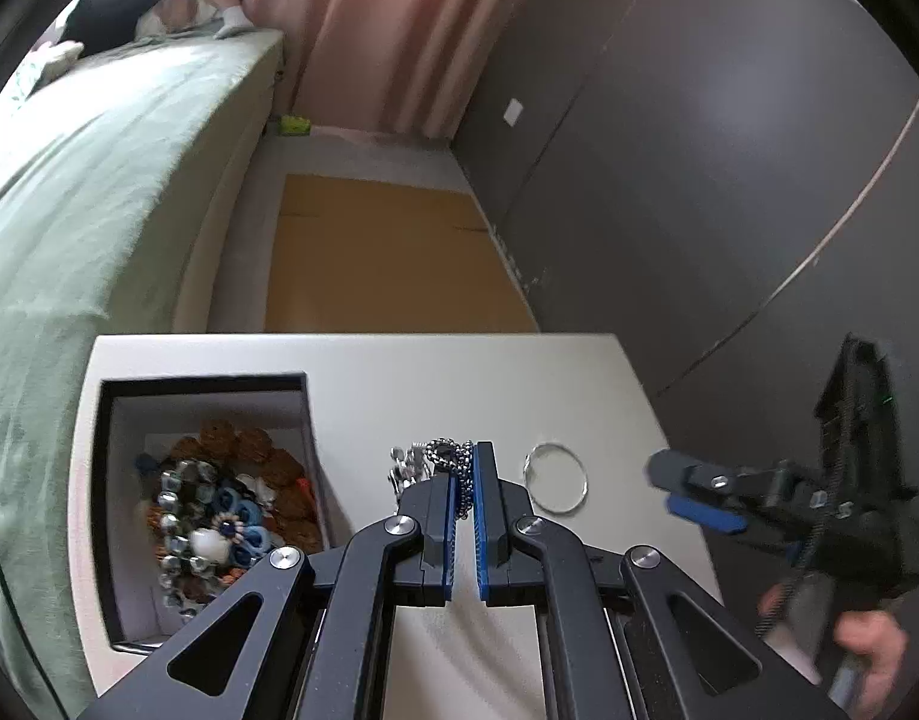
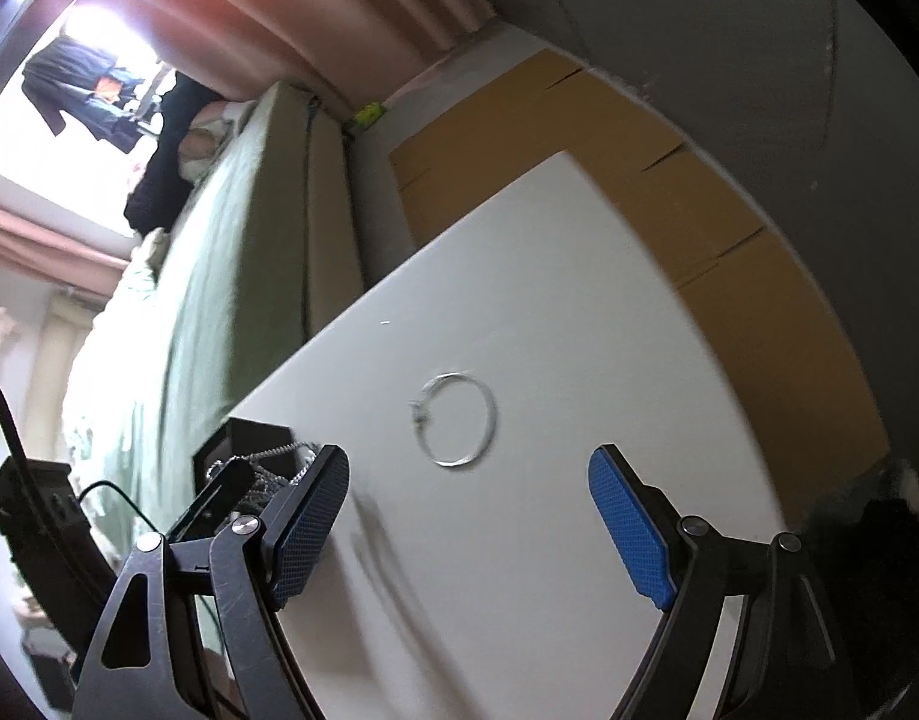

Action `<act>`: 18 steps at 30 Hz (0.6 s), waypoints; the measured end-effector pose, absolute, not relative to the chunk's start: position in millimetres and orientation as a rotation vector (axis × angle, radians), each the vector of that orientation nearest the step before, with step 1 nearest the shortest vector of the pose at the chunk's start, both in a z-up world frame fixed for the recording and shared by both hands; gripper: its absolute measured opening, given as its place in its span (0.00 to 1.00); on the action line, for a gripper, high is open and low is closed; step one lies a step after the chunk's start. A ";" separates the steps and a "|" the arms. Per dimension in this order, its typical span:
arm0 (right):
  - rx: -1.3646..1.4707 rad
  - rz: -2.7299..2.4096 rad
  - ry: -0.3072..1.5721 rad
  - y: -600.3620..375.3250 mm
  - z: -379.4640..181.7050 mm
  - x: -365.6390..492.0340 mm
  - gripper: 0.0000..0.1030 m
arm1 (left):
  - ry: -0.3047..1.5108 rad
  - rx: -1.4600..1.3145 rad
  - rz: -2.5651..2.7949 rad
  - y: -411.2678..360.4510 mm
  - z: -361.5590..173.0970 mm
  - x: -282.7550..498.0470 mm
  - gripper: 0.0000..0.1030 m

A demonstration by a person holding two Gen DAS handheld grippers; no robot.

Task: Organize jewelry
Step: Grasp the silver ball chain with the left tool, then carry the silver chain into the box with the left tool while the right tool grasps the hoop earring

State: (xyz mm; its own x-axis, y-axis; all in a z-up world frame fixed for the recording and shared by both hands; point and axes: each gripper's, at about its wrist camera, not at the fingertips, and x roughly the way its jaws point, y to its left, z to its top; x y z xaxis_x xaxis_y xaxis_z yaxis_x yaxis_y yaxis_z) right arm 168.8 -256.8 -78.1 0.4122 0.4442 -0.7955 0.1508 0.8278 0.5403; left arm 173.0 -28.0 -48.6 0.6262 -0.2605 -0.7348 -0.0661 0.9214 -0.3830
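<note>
My left gripper (image 1: 466, 468) is shut on a black-and-silver bead chain (image 1: 453, 453) that hangs between its blue pads over the white table (image 1: 399, 384). A silver chain (image 1: 406, 468) lies bunched just left of it. An open box (image 1: 207, 498) with black rim holds several brooches and bracelets, at the table's left. A thin silver bangle (image 1: 556, 480) lies on the table to the right; it also shows in the right wrist view (image 2: 456, 420). My right gripper (image 2: 468, 480) is open and empty, hovering just short of the bangle. It shows at the right of the left wrist view (image 1: 687, 492).
A bed with a green cover (image 1: 99, 180) runs along the table's left side. Flat brown cardboard (image 1: 387, 252) lies on the floor beyond the table. A grey wall (image 1: 699, 150) stands at the right. Pink curtains (image 1: 387, 30) hang at the back.
</note>
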 end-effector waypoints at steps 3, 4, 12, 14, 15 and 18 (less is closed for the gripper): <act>0.595 0.217 1.135 -248.4 -80.1 172.6 0.81 | 0.868 -0.428 -0.116 -15.9 -40.1 169.4 0.04; 0.587 0.221 1.134 -245.7 -81.1 173.8 0.81 | 0.857 -0.440 -0.115 -11.2 -36.4 168.9 0.04; 0.607 0.298 1.141 -221.8 -97.3 189.1 0.77 | 0.817 -0.491 -0.104 8.0 -24.0 164.7 0.04; 0.605 0.314 1.151 -215.6 -102.2 194.0 0.77 | 0.812 -0.498 -0.102 11.4 -22.8 164.2 0.04; 0.599 0.315 1.154 -213.8 -104.5 195.9 0.77 | 0.810 -0.501 -0.102 12.3 -22.4 163.7 0.04; 0.567 0.289 1.178 -208.5 -111.7 199.9 0.77 | 0.796 -0.507 -0.104 15.3 -17.5 162.1 0.04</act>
State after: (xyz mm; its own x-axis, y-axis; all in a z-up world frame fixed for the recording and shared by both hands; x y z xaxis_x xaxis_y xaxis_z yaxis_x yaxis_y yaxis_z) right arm 199.9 -208.5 -111.7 0.3677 0.4969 -0.7861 0.0775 0.8260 0.5584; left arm 162.1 15.3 -17.5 0.7011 -0.2761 -0.6574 -0.0983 0.8758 -0.4726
